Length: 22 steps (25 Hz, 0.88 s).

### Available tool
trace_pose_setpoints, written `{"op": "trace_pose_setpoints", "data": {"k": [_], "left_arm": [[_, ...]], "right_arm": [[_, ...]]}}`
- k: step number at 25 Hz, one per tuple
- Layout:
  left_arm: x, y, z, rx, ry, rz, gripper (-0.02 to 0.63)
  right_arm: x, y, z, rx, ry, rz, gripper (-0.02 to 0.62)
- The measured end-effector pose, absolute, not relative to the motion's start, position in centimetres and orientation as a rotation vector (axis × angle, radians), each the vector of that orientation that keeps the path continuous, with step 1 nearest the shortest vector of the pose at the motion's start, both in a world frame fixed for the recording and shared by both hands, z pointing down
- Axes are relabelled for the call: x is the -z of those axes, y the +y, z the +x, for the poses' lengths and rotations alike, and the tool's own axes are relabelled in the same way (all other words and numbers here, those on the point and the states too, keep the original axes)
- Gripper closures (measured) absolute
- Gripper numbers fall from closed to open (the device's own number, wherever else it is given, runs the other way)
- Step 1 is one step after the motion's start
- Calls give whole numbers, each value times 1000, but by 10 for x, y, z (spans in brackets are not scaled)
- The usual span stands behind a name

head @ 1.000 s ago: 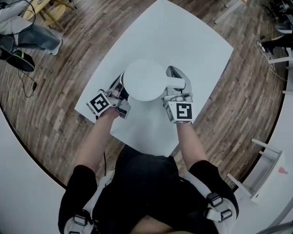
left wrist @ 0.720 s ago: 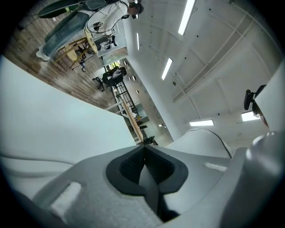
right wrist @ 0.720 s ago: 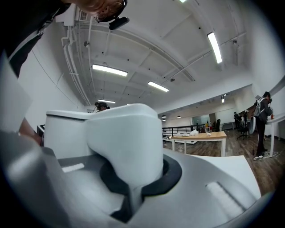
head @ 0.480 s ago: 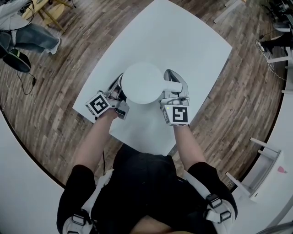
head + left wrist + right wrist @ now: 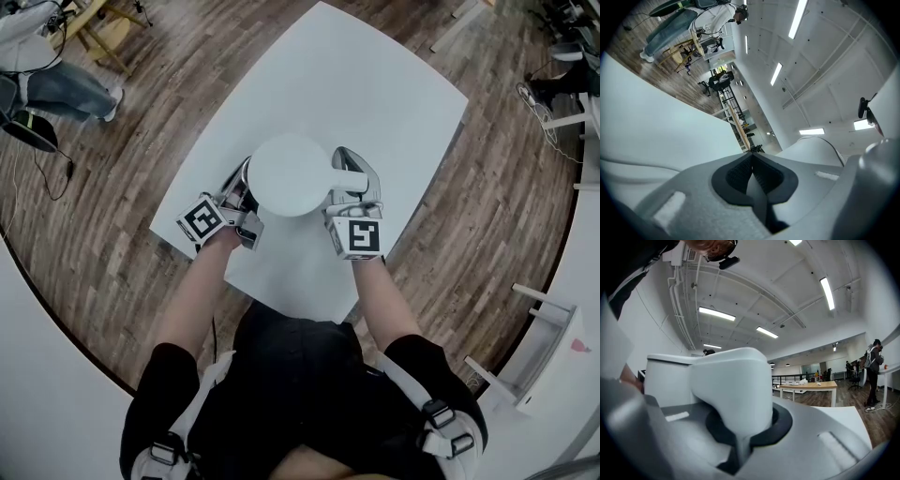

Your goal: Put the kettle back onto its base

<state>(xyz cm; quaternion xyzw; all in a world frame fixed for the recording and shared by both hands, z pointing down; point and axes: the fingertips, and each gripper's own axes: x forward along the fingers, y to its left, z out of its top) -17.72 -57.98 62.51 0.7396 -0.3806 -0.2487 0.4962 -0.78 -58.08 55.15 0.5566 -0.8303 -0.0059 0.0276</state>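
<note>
R claw clamped on kettle handle, L claw closed and empty beside kettle.

Head view: white kettle (image 5: 289, 173) stands upright near middle of white bench (image 5: 375, 84), lid facing up, handle (image 5: 354, 176) sticking out to the right; what's under it can't be seen from above. R claw (image 5: 352, 183) comes in level from the near side, jaws pressed onto the handle; R gripper view shows the pads squeezed round the handle w/ kettle body just left of it. L claw (image 5: 242, 187) sits just beside kettle's left side, jaws together w/ nothing btwn them per L gripper view; contact w/ kettle wall can't be told. Wood floor (image 5: 112, 178) round the bench.
</note>
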Motion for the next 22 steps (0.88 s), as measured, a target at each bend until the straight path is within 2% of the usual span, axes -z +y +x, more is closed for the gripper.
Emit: {"op": "trace_pose_setpoints", "data": {"k": [1, 4, 6, 22], "left_arm": [[-625, -580, -178, 621, -916, 1771, 606], [-627, -576, -183, 656, -909, 1739, 606], [-626, -572, -184, 679, -891, 1719, 606], [-588, -482, -173, 893, -898, 1675, 606]], "right_arm": [[-553, -581, -7, 13, -2551, 1720, 596], [-563, -578, 3, -34, -2509, 1723, 475], [-569, -571, 10, -46, -2486, 1716, 454], [-550, -494, 53, -46, -2541, 1692, 454]]}}
